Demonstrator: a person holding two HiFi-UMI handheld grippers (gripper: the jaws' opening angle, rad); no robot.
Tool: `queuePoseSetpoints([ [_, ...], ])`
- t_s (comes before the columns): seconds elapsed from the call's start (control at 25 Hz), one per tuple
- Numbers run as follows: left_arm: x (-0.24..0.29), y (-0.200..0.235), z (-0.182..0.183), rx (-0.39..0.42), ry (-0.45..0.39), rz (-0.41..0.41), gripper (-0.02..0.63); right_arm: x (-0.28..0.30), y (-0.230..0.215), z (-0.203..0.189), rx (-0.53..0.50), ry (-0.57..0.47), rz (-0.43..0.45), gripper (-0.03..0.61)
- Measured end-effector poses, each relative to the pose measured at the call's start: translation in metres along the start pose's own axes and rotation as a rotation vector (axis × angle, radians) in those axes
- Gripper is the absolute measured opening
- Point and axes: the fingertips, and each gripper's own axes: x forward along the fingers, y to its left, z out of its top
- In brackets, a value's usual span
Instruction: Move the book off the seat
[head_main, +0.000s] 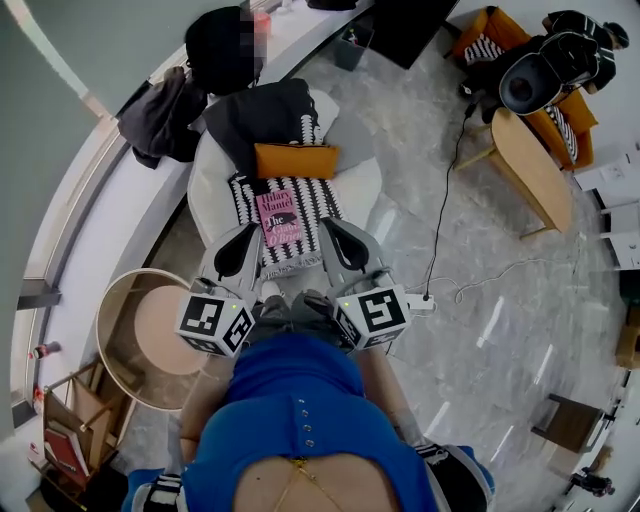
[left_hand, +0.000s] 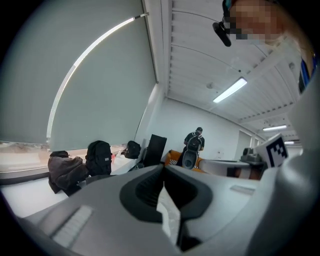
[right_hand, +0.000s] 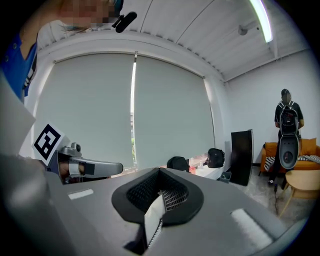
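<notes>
Left gripper view has the left gripper (left_hand: 164, 172) with its jaws clenched pad to pad and nothing between them, aimed out across the room at a window blind rather than down at the seat. Right gripper view gives the same for the right gripper (right_hand: 159, 175): jaws closed tight and empty. In the head view both grippers reach forward side by side from the person's lap, their tips over the near edge of the seat (head_main: 208, 180), and the book (head_main: 281, 218) shows between those tips; how high they hang above it cannot be told. The book lies flat, pink cover up, on a striped cloth (head_main: 245, 195) that covers the middle of the seat. Its long axis runs away from the person toward the seat back, slightly tilted, and the title reads upright from the person's side, so its top end is the far one. Just beyond that far end an orange cushion (head_main: 295, 160) lies crosswise, with a black garment (head_main: 265, 115) piled behind it. To the left of the seat stands a round table (head_main: 150, 330); farther back a jacket (head_main: 160, 115) and a backpack (head_main: 220, 45) sit on the ledge. To the right a cable (head_main: 445, 200) trails over the floor toward a wooden table (head_main: 535, 165), well apart from the seat.
</notes>
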Motion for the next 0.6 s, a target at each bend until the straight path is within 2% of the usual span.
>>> queuePoseSetpoints([
  [0.2, 0.005, 0.019, 0.006, -0.010, -0.007, 0.037, 0.003, 0.031, 0.010, 0.004, -0.021, 0.018, 0.059, 0.001],
  [0.6, 0.022, 0.032, 0.018, 0.011, -0.025, 0.122, 0.003, 0.064, 0.007, 0.013, -0.046, 0.047, 0.171, 0.001],
])
